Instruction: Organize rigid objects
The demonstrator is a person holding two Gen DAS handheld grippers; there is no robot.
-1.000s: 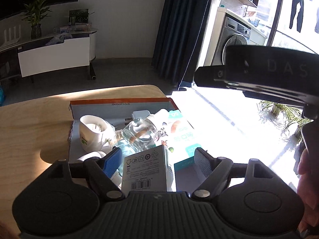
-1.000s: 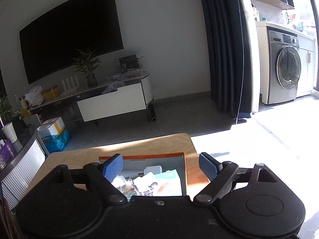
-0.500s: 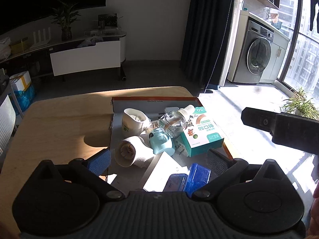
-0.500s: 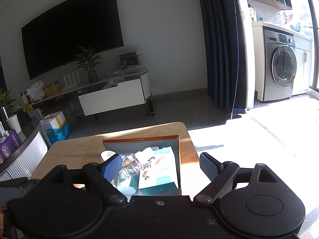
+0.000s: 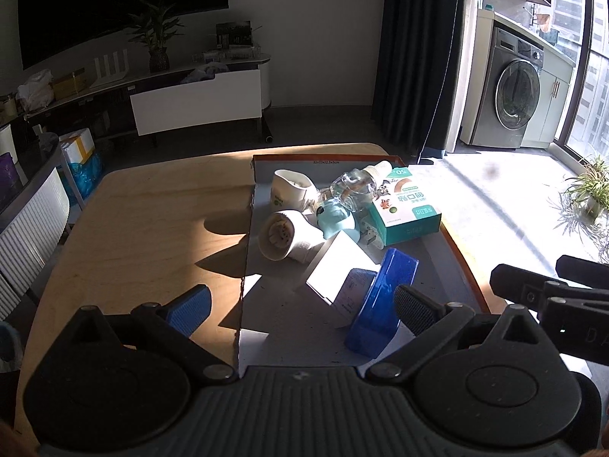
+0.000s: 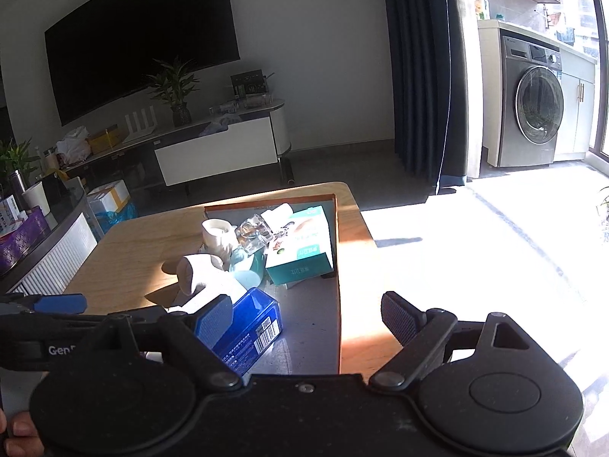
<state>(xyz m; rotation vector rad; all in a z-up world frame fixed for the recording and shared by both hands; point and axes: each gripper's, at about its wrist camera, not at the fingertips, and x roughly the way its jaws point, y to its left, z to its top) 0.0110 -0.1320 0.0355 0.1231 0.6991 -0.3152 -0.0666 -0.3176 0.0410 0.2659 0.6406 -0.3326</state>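
A shallow cardboard box (image 5: 460, 255) with an orange rim and grey floor lies on the wooden table (image 5: 152, 224). In it are a blue box (image 5: 382, 302), a white box (image 5: 338, 262), a teal and white carton (image 5: 407, 209), a clear bottle (image 5: 352, 186), two white cup-like holders (image 5: 289, 190) and a light blue piece (image 5: 337, 219). My left gripper (image 5: 300, 308) is open and empty, above the box's near end. My right gripper (image 6: 308, 314) is open and empty, above the box's near right edge (image 6: 338, 304), next to the blue box (image 6: 247, 329).
The table's right edge (image 6: 357, 213) drops to a sunlit floor. A TV stand (image 5: 198, 103), a plant (image 5: 156, 38) and a washing machine (image 5: 514, 103) stand far behind. A white ribbed cabinet (image 5: 26, 228) is at the left.
The white box was between my left fingers a second ago; now it lies in the cardboard box. My left gripper has pulled back and up. The right gripper has lowered.
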